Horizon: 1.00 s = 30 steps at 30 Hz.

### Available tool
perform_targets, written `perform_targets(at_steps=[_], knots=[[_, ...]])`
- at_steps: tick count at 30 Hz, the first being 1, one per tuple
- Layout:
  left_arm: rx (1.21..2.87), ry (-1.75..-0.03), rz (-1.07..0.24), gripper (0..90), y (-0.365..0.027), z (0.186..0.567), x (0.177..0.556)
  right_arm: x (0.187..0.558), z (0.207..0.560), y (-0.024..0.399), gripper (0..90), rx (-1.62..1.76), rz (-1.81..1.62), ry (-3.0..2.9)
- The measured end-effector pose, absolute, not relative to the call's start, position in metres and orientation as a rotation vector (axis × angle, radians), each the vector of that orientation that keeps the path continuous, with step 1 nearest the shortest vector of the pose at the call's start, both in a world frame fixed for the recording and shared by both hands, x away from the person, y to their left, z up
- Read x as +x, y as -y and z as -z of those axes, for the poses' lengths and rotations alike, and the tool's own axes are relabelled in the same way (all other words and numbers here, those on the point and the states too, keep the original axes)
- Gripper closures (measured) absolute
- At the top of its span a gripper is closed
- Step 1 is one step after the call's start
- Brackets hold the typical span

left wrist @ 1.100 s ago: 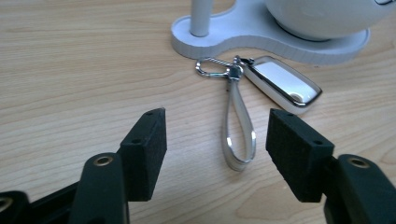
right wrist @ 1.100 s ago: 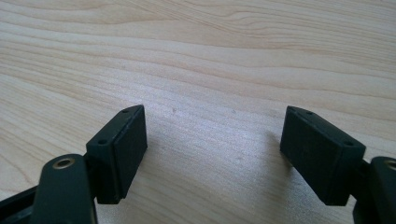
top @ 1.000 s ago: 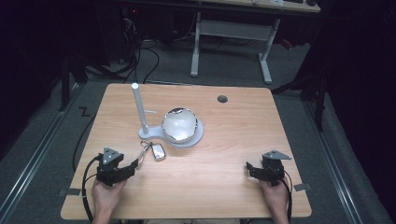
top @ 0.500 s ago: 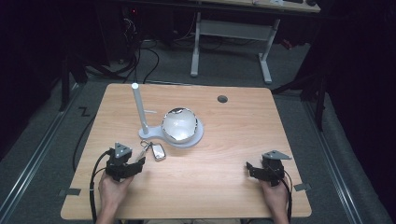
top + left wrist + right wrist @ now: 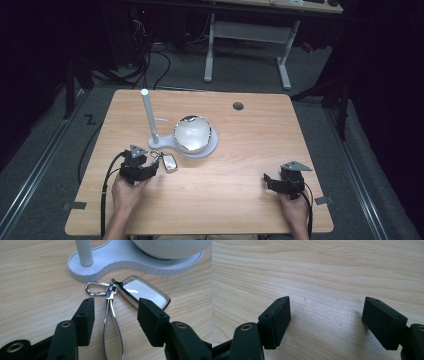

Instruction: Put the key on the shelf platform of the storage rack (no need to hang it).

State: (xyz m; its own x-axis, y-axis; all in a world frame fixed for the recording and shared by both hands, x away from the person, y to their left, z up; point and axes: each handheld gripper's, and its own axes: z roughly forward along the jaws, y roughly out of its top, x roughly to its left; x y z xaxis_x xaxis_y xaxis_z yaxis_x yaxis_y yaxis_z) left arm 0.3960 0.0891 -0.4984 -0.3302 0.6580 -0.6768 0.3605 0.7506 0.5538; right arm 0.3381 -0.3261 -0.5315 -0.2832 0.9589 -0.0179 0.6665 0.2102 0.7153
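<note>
Keyring (image 5: 111,315) now lies between the advanced left hand-held gripper's (image 5: 115,311) spread jaws.

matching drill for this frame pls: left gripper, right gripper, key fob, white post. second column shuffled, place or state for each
Column 1:
1. left gripper
2. right gripper
3. key fob
4. white post

Column 2:
A. upright on the white stand, beside the white bowl
B. open over bare wooden table, nothing between its jaws
C. open, jaws on either side of the metal key loop
D. lying flat on the table, just in front of the stand's edge

Pairs: 1-C, 2-B, 3-D, 4-A
</note>
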Motion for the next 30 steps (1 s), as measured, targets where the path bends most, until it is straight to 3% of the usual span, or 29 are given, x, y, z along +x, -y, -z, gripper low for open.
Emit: perform_targets(at_steps=[30], knots=[[0.829,-1.992,-0.456,67.7,-0.078,0.527,0.426,0.338,0.531,0.326,23.5,1.505,-0.838,-2.027]])
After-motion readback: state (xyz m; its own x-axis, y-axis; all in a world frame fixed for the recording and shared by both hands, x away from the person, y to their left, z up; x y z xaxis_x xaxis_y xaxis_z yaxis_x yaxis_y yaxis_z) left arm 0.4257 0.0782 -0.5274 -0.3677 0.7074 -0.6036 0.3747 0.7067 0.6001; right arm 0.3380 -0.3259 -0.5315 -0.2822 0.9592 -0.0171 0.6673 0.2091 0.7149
